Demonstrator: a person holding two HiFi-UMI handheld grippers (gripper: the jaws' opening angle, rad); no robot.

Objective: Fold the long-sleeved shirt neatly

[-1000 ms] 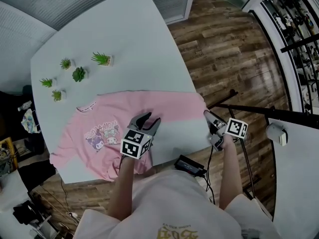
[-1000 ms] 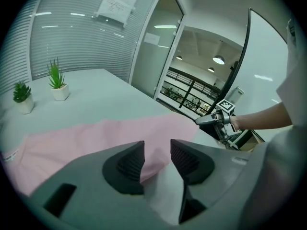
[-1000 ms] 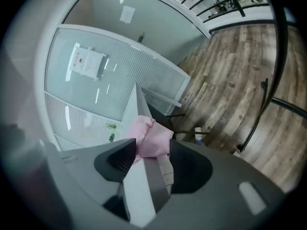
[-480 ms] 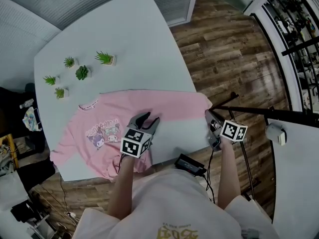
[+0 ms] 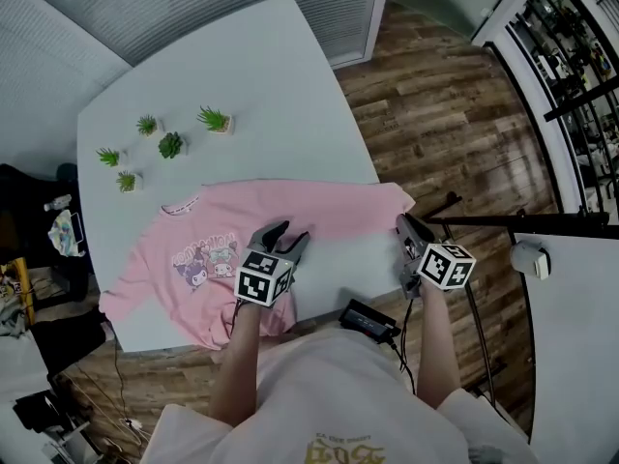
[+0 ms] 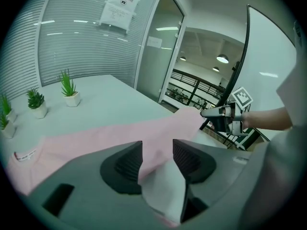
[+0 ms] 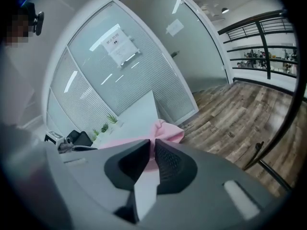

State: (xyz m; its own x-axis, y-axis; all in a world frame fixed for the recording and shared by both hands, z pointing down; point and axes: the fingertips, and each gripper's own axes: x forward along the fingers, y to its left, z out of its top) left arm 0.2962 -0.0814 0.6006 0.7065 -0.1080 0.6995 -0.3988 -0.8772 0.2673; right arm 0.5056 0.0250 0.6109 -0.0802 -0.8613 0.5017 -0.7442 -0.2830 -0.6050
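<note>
Status: early stage. Shirt [image 5: 290,220] lies spread out, print up, on table [image 5: 251,66] near front edge; no fold visible.
R gripper [image 5: 404,230]: jaws nearly together, pinching pink fabric at shirt's end by table corner.
L gripper [image 5: 288,232]: jaws opening, apart over lower hem, nothing pinched.
Remaining, est.: sleeves in, body folds, i.e. nearly all steps.

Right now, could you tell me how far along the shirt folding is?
Done: the pink shirt lies spread on the table, print up, no fold visible. In hand: the right tongs are shut on its end at the table edge; the left tongs are opening with fabric between them. Left: every fold.
</note>
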